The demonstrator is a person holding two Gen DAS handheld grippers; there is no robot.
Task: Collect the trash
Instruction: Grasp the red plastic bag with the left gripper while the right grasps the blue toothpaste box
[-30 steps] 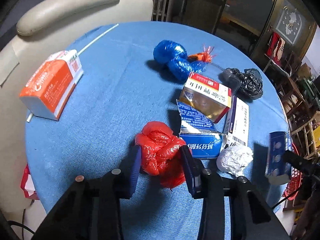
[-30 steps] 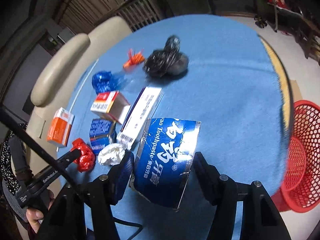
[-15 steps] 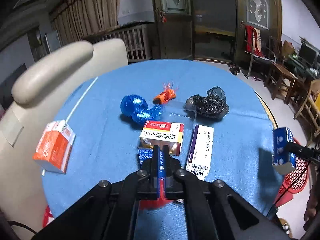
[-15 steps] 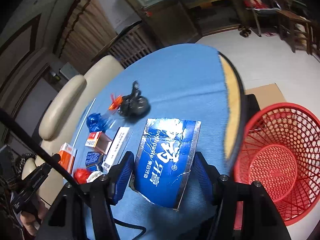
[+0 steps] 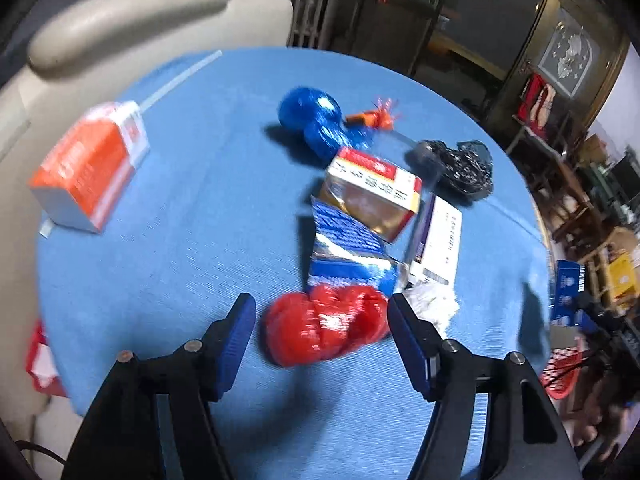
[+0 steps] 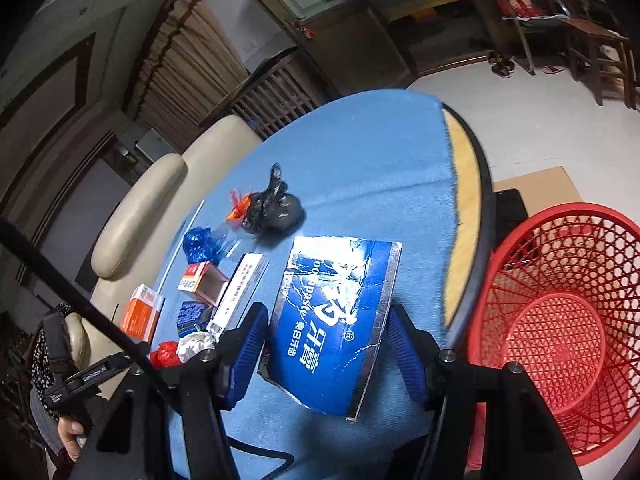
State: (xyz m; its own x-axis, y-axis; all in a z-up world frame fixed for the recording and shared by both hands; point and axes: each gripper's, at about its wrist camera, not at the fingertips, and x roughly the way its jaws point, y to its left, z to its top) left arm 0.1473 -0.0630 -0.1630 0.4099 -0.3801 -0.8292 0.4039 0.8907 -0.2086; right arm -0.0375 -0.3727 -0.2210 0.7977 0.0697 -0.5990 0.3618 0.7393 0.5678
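A round table [image 5: 168, 272] covered in blue cloth fills both views; its bare wooden rim shows at 2 o'clock in the right wrist view. A cream padded chair [image 5: 120, 16] stands behind it at 11 o'clock, with dark wooden doors and slatted panels beyond. On the pale floor, at 4 o'clock of the right view, stands a red mesh basket [image 6: 560, 320].

Trash lies scattered on the cloth. In the left wrist view an orange-and-white carton [image 5: 88, 168] sits alone at 9 o'clock. Toward 1 o'clock lie a blue plastic bag [image 5: 316, 120], a small orange scrap [image 5: 372, 116] and a black bag [image 5: 460, 164]. Nearer the centre are a red-and-gold box [image 5: 372, 196], a flattened blue box [image 5: 348, 252] and a long white box [image 5: 440, 240], crowded together. A crumpled white paper [image 5: 434, 304] lies just beside the right finger.

The left gripper [image 5: 320, 320] points steeply down at the table. Its jaws have just been opening and stand wide, with the red plastic bag [image 5: 324, 328] between them, clear of both pads; the view is motion-blurred.

The right gripper [image 6: 326, 332] angles down over the table edge, clamped on a blue toothpaste box [image 6: 332, 320], close to the basket. A hand [image 6: 72, 432] shows at 8 o'clock.
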